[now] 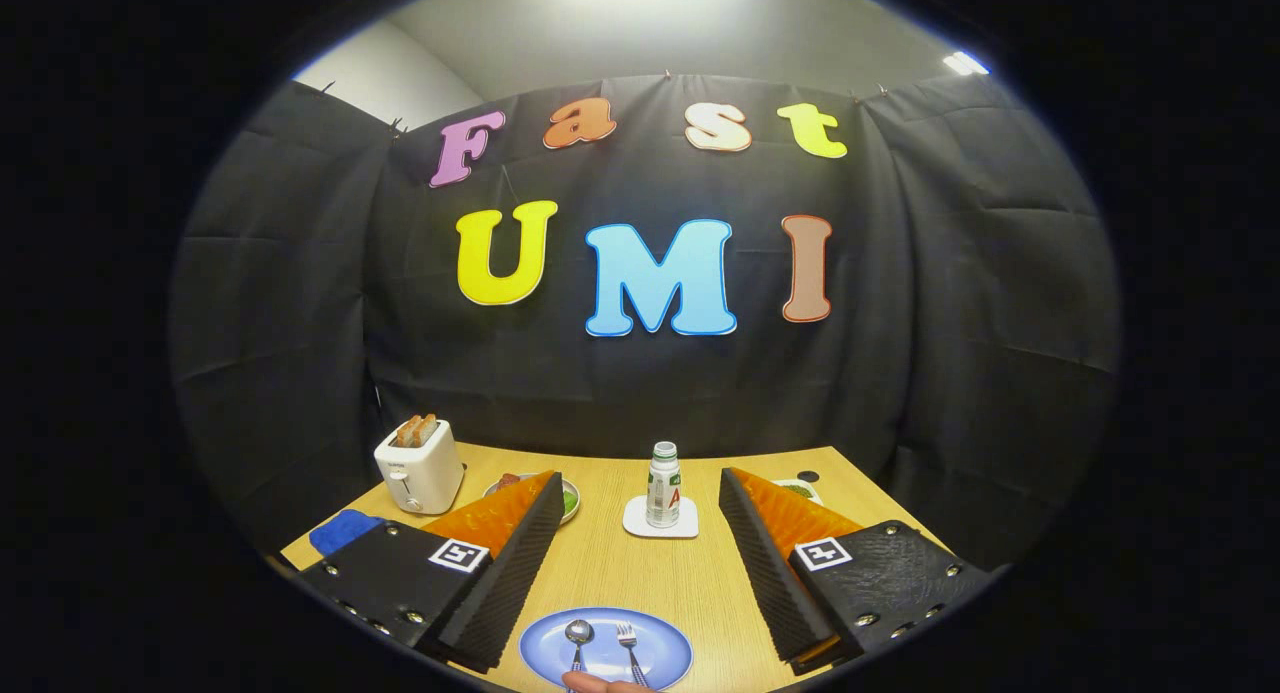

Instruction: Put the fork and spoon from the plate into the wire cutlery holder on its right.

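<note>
A blue plate (660, 645) lies on the wooden table, low between my two fingers and nearer than their tips. On it rest a spoon (578, 635) on the left and a fork (628, 638) on the right, heads pointing away from me. A person's fingertip (605, 685) touches the plate's near rim at the handles. My gripper (640, 488) is open, its fingers spread wide above the table with nothing between them.
A small bottle (663, 485) stands on a white coaster (660, 521) beyond the fingertips. A white toaster (420, 465) with bread sits at the back left, a blue cloth (343, 529) near it. A small dish (566, 497) peeks behind the left finger, another dish (800, 488) behind the right.
</note>
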Available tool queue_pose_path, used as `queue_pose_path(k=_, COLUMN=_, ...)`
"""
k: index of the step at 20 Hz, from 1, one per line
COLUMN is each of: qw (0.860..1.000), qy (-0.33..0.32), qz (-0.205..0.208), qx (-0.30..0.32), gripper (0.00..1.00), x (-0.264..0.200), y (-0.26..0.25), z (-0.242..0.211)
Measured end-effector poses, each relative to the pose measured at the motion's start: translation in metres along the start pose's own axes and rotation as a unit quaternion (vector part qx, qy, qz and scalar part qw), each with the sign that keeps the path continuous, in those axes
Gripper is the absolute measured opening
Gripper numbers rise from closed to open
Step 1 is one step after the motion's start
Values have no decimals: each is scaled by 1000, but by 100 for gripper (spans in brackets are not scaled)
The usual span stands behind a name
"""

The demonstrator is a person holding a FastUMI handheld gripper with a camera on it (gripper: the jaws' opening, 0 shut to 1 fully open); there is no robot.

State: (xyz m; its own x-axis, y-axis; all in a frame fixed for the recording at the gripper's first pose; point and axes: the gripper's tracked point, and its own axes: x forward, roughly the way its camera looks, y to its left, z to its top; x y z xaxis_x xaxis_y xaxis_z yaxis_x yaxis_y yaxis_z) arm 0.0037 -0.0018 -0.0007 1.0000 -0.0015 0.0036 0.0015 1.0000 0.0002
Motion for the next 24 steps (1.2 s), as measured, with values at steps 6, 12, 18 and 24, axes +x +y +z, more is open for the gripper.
queue_pose_path(k=6, qw=1000, qy=17, qz=2, qx=1, gripper=95, x=2, y=-1, z=-11)
queue_pose_path(k=12, qw=997, qy=80, qz=-11, qx=-22, gripper=95, x=8, y=-8, z=-51)
queue_pose_path(k=18, qw=976, qy=216, qz=10, qx=-25, gripper=96, x=4, y=1, z=-135)
queue_pose_path(k=24, qw=936, qy=341, qz=31, qx=-80, gripper=96, x=-10, y=7, z=-215)
